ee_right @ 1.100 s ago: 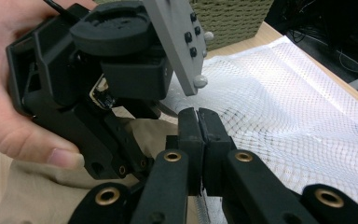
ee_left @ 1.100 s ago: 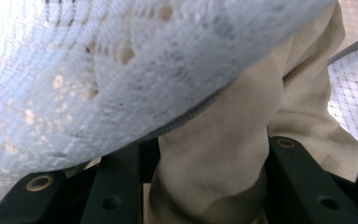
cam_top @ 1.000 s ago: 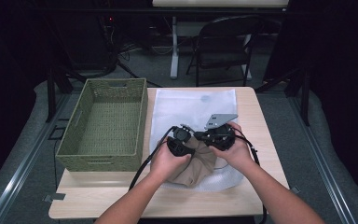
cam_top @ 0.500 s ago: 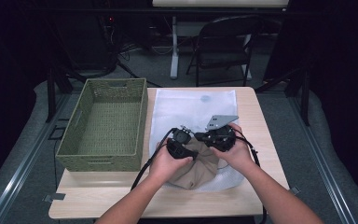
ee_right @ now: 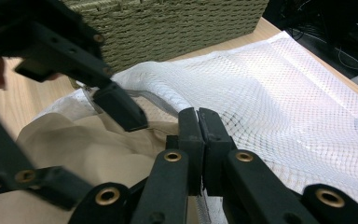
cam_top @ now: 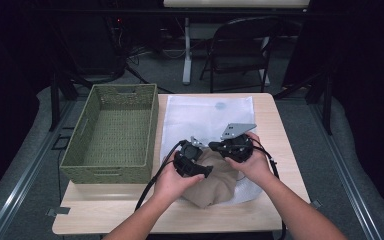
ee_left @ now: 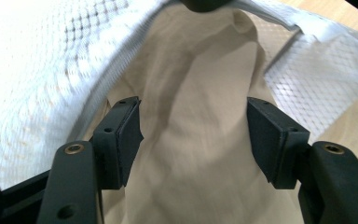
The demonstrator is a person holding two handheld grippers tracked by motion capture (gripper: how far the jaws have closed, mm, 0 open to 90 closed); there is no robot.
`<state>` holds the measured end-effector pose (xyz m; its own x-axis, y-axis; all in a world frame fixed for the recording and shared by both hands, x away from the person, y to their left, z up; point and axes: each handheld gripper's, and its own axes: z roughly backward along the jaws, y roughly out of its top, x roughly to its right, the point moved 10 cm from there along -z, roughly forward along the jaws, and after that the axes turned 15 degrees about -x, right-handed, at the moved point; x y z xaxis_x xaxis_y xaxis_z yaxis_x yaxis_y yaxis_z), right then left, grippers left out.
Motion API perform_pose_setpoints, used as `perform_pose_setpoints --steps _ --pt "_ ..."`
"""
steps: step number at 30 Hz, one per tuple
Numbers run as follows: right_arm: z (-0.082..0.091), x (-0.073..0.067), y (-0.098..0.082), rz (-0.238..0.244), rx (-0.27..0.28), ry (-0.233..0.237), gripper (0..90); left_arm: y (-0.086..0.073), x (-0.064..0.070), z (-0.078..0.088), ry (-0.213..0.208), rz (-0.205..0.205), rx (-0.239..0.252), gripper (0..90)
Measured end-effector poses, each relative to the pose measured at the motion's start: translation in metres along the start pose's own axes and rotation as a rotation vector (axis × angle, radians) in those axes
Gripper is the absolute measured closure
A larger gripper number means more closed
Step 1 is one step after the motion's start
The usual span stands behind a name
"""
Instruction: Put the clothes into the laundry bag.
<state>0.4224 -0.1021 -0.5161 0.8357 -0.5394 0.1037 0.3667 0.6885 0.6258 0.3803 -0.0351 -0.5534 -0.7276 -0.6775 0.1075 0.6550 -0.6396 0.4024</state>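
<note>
A white mesh bag (cam_top: 207,117) lies flat on the table (cam_top: 275,130), its near mouth lifted. A beige cloth (cam_top: 220,182) is bunched at that mouth, partly inside it. My right gripper (cam_top: 213,146) is shut on the bag's rim and holds it up; in the right gripper view its jaws (ee_right: 199,135) pinch the mesh edge (ee_right: 261,93). My left gripper (cam_top: 206,172) is open; its jaws have just been opening. In the left gripper view the beige cloth (ee_left: 200,154) lies between and beyond the spread pads (ee_left: 126,135), which do not press on it, with the mesh (ee_left: 37,70) arching over it.
A green woven basket (cam_top: 152,125) stands on the table's left half, close beside the bag. A folding chair (cam_top: 240,50) and a stand with cables sit on the floor behind the table. Bare wood runs along the near edge.
The left gripper's jaws have spread apart and let go of the beige cloth, and the hand has drawn slightly back toward the person. The right gripper has stayed put on the bag's rim.
</note>
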Motion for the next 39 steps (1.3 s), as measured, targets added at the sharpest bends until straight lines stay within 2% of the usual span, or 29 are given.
perform_pose_setpoints --steps 7,13,17,18,21,25,31,37,39 --pt "0.000 -0.001 0.000 0.002 -0.007 -0.001 88.7 -0.015 0.008 0.004 -0.023 -0.016 0.009 36.9" --pt "0.000 -0.001 0.000 0.004 -0.006 -0.001 88.6 -0.026 0.012 -0.005 -0.038 -0.021 -0.010 36.0" --pt "0.000 -0.002 0.000 0.004 -0.004 0.000 88.6 -0.029 0.013 -0.012 -0.036 -0.031 -0.008 34.2" --pt "0.000 -0.002 0.000 0.004 -0.004 -0.001 88.6 -0.030 0.013 -0.013 -0.036 -0.043 -0.008 33.6" --pt "0.000 -0.003 0.000 0.006 -0.005 -0.002 88.6 -0.032 0.013 -0.018 -0.020 -0.051 -0.011 32.3" --pt "0.000 -0.003 -0.001 0.006 -0.005 -0.003 88.6 -0.035 0.009 -0.026 0.003 -0.045 -0.028 31.4" --pt "-0.003 -0.005 -0.003 0.005 -0.011 -0.001 88.5 -0.039 0.005 -0.041 -0.008 -0.035 -0.042 27.4" --pt "-0.003 -0.005 -0.005 0.003 -0.008 0.003 88.6 -0.039 0.005 -0.049 -0.027 -0.031 -0.032 25.2" --pt "-0.002 -0.005 -0.004 0.004 -0.007 0.002 88.6 -0.039 0.005 -0.051 -0.021 -0.023 -0.025 25.2"
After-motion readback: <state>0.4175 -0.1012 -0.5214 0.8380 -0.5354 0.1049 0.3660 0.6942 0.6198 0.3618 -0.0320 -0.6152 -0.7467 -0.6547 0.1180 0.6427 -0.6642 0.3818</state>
